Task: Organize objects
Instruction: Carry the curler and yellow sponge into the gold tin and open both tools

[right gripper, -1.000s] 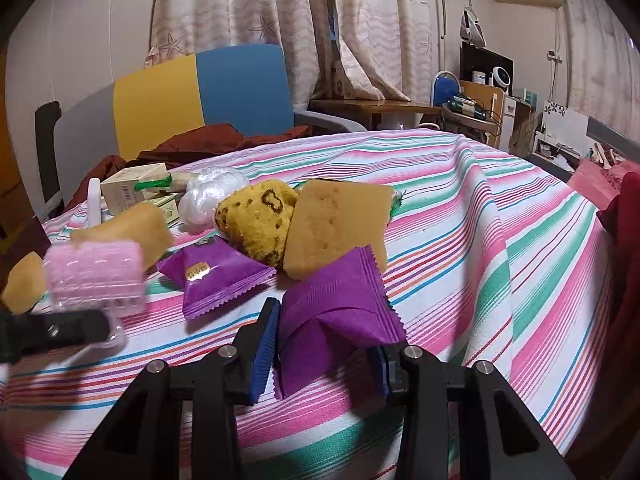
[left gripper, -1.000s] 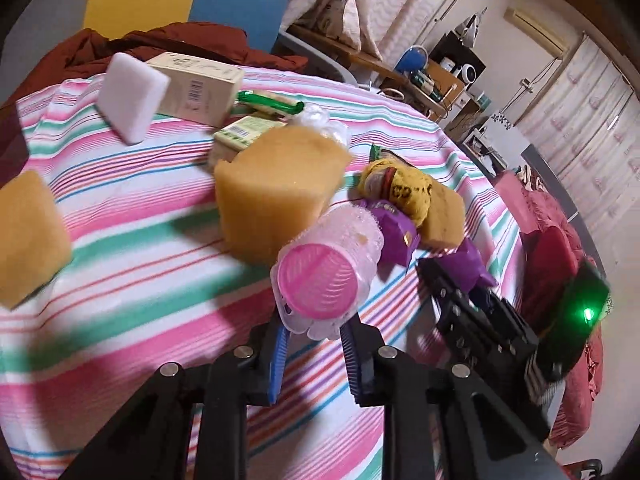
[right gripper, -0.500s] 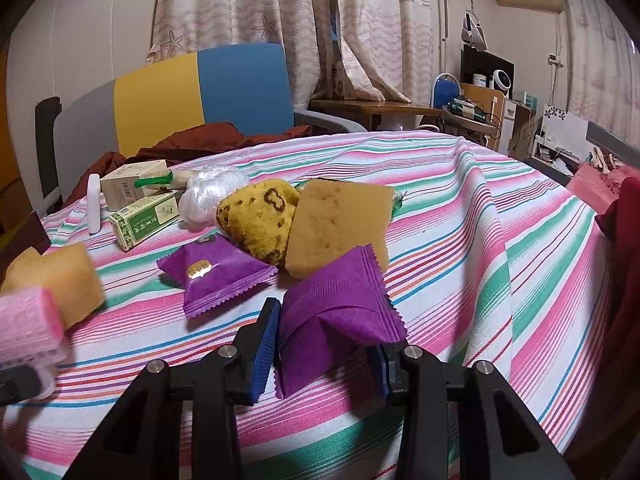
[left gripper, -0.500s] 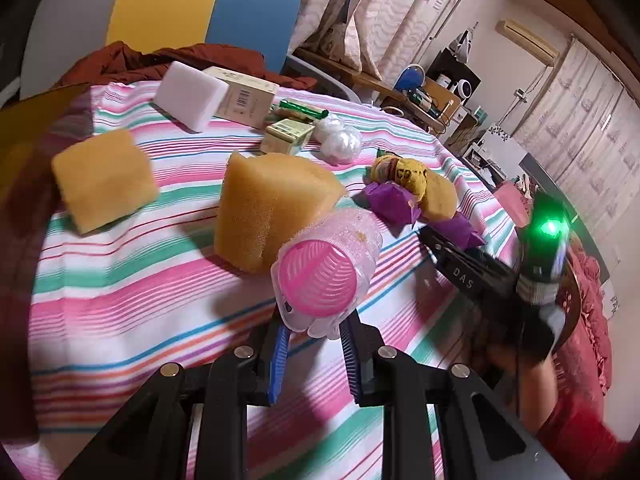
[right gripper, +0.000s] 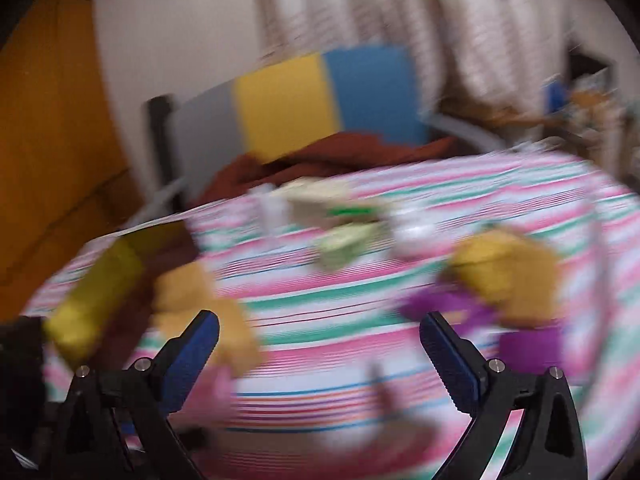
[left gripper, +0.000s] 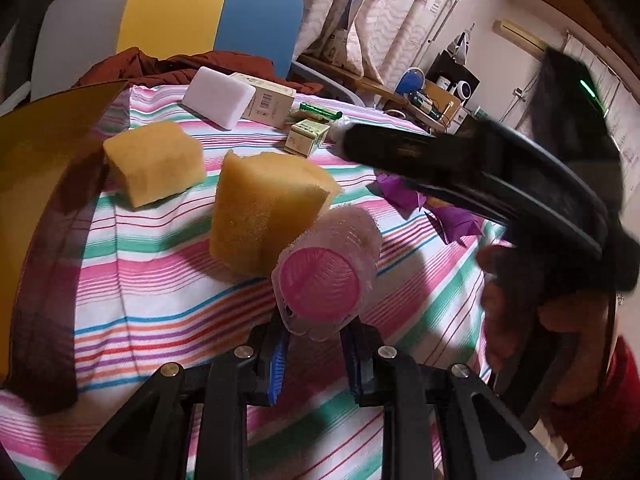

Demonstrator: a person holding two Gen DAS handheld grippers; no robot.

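Since half a second back my right tongs (right gripper: pixel 319 350) have let go of the purple packet (left gripper: pixel 456 220) and swung up and leftward; it now lies on the striped worktop (left gripper: pixel 160 272) beside a second purple packet (left gripper: pixel 400 194). The right wrist view is smeared with motion, jaws opening and standing wide apart, nothing between them. In the left wrist view those right tongs cross the upper right as a dark blur, my hand (left gripper: pixel 516 312) below them. Left tongs (left gripper: pixel 316 354) clamped on the pink hair roller (left gripper: pixel 324 276), held above the cloth, its open end facing the camera. Just behind the roller, a yellow sponge wedge (left gripper: pixel 264 216); a second yellow sponge (left gripper: pixel 154 162) further left. At the far edge: white block (left gripper: pixel 218 96) against a cardboard box (left gripper: pixel 266 100), a small green box (left gripper: pixel 306 138) nearby.
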